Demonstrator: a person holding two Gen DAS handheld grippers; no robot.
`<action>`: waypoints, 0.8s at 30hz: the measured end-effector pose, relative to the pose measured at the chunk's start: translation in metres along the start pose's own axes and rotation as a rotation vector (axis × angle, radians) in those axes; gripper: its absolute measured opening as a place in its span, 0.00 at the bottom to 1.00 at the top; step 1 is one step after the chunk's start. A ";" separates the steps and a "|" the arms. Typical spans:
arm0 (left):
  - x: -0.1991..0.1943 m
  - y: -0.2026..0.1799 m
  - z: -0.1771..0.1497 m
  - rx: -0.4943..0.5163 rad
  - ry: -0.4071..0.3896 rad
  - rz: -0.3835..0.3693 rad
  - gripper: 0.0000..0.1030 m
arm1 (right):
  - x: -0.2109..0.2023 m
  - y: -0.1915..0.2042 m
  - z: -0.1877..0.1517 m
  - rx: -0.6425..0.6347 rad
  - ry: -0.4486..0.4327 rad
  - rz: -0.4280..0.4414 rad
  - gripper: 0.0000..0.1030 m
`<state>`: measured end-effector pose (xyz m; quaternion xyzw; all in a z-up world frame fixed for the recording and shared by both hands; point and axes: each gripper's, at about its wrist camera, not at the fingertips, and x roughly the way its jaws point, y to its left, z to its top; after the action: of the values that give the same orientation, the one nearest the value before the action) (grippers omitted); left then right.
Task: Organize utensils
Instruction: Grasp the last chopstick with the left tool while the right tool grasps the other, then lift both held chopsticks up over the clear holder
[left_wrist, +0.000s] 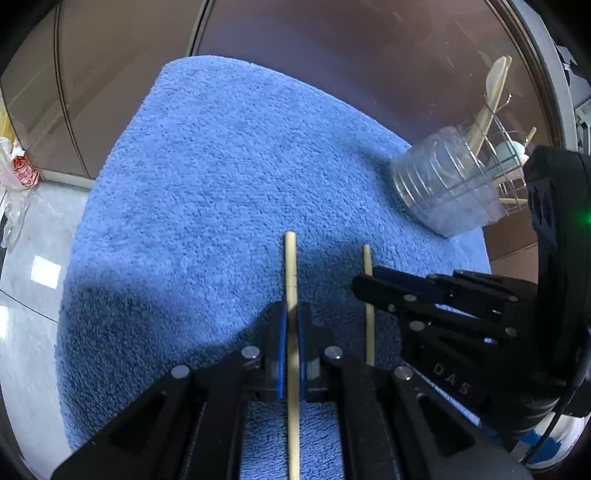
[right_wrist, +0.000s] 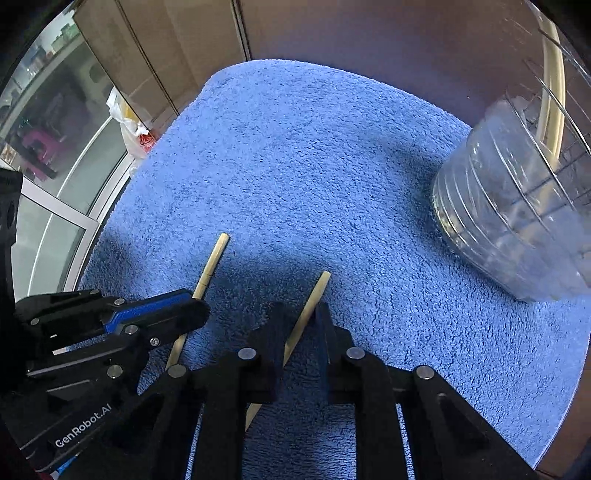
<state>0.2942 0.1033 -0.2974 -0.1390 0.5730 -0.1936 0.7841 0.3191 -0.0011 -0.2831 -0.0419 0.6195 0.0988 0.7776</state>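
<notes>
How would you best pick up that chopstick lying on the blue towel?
Come from above and pinch the chopstick across its thin shaft, partway along its length. It lies flat on the towel, so only its sides offer opposing faces. The right gripper already straddles it so.

A blue towel (left_wrist: 229, 177) covers the brown tabletop (left_wrist: 332, 48). A plastic bag (right_wrist: 133, 129) with red print lies beyond the towel's far left edge, on the floor (left_wrist: 33, 295).

Two pale wooden chopsticks (left_wrist: 290, 266) (left_wrist: 367, 258) lay near-parallel, slightly apart, on the blue towel (left_wrist: 221, 166), each between gripper fingers.
</notes>
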 end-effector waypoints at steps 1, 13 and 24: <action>-0.001 0.000 -0.002 -0.003 -0.004 0.008 0.05 | -0.001 -0.003 -0.002 0.005 0.001 0.006 0.11; -0.026 -0.042 -0.013 0.017 -0.136 0.036 0.05 | -0.034 -0.032 -0.041 0.028 -0.081 0.069 0.05; -0.086 -0.145 -0.073 0.226 -0.384 0.180 0.05 | -0.128 -0.066 -0.143 0.028 -0.385 0.189 0.05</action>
<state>0.1806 0.0149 -0.1829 -0.0328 0.3983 -0.1559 0.9033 0.1692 -0.1058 -0.1954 0.0469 0.4622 0.1690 0.8692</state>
